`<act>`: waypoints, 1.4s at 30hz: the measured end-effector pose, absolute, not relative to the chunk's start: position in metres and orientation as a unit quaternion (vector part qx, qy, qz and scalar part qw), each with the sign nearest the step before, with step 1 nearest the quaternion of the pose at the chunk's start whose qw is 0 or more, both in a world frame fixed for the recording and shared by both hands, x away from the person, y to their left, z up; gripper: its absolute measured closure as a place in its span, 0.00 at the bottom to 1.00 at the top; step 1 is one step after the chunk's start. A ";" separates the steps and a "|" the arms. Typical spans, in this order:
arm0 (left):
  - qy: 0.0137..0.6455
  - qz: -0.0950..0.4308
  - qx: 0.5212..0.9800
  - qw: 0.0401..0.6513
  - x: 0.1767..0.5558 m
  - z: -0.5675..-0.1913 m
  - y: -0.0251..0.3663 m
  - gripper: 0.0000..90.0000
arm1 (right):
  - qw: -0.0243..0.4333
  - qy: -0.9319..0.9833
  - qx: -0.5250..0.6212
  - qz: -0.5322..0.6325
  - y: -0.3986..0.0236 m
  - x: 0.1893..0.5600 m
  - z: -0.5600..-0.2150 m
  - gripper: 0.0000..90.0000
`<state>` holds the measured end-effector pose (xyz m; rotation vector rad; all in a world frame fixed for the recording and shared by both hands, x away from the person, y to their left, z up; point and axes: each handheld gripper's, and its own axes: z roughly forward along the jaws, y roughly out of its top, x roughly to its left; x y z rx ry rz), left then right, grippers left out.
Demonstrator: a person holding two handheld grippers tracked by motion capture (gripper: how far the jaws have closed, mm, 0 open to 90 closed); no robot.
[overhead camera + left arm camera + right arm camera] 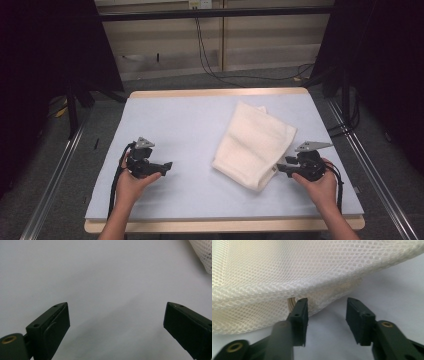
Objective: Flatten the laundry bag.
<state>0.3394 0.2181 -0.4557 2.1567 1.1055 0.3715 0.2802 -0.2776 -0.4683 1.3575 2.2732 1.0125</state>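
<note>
A pale blue table [180, 125] stands before black cables [210, 65] on the floor.

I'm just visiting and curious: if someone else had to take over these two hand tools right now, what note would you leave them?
Left gripper: open, holding nothing, low over bare mat, well apart from the cloth.
Right gripper: jaws partly open at the near right corner of the cloth; one jaw is against the mesh edge, nothing is gripped.
Cloth: white mesh, folded, lying flat and slanted on the right half of the mat.
Done: right gripper brought up to the cloth's corner.
Left: probably close on that corner and bring the left gripper over to help.
</note>
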 end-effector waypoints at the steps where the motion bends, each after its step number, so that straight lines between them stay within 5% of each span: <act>1: 0.424 0.143 0.828 0.338 0.339 -0.456 0.218 0.08 | 0.153 0.793 0.473 0.353 -0.278 0.280 -0.468 0.53; 7: 0.419 0.143 0.830 0.338 0.339 -0.456 0.213 0.08 | 0.138 0.797 0.462 0.364 -0.273 0.283 -0.469 0.66; 8: 0.417 0.141 0.832 0.337 0.339 -0.456 0.212 0.08 | 0.140 0.802 0.449 0.369 -0.272 0.282 -0.466 0.81; 12: 0.418 0.141 0.829 0.345 0.339 -0.456 0.209 0.09 | 0.144 0.805 0.435 0.377 -0.271 0.279 -0.457 0.91; 42: 0.341 0.091 0.858 0.373 0.328 -0.452 0.151 0.08 | 0.137 0.795 0.426 0.411 -0.245 0.295 -0.419 0.93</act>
